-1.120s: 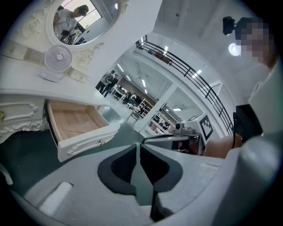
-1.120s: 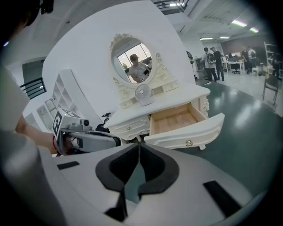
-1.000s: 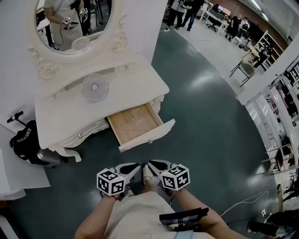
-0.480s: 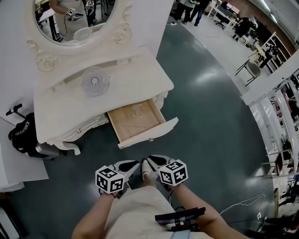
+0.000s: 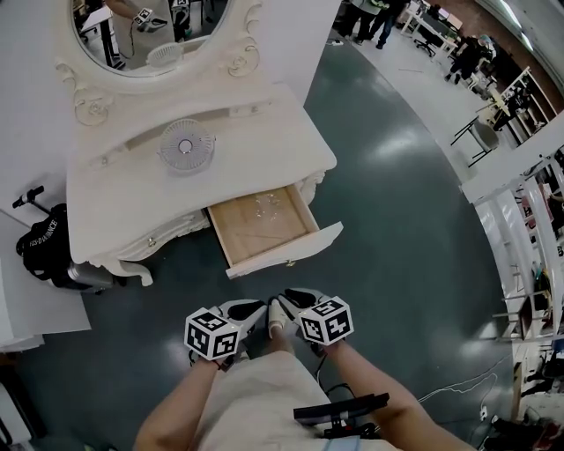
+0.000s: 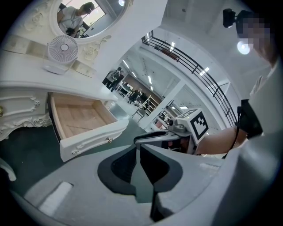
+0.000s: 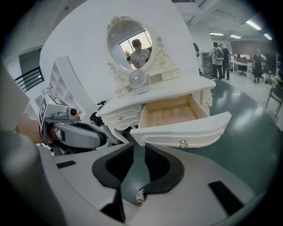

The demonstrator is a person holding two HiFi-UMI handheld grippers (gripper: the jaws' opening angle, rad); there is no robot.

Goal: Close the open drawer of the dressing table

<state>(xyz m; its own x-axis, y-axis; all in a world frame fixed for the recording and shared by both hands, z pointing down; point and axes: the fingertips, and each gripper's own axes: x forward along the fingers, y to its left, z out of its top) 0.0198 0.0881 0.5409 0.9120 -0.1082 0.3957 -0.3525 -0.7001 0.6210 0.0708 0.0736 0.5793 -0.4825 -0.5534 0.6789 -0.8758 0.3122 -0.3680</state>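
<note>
The white dressing table (image 5: 115,207) stands against the wall, and its wooden drawer (image 5: 264,225) is pulled out towards me. The drawer front (image 7: 185,132) carries a small metal knob (image 7: 183,143). Both grippers hang side by side near my body, short of the drawer and touching nothing. My left gripper (image 5: 251,311) (image 6: 138,148) has its pads together, with nothing held. My right gripper (image 5: 286,306) (image 7: 139,148) has just been opening its jaws, and a gap shows between them with nothing in it. Inside, the drawer (image 6: 82,117) looks nearly bare.
A small white fan (image 5: 186,145) sits on the tabletop under the oval mirror (image 5: 150,31). A black bag (image 5: 48,251) lies on the floor left of the table. Dark green floor spreads to the right, with a chair (image 5: 480,132) and people (image 5: 370,18) far off.
The picture has shifted a little, so the table and drawer sit slightly further right. Both grippers stay low by my body, barely moved.
</note>
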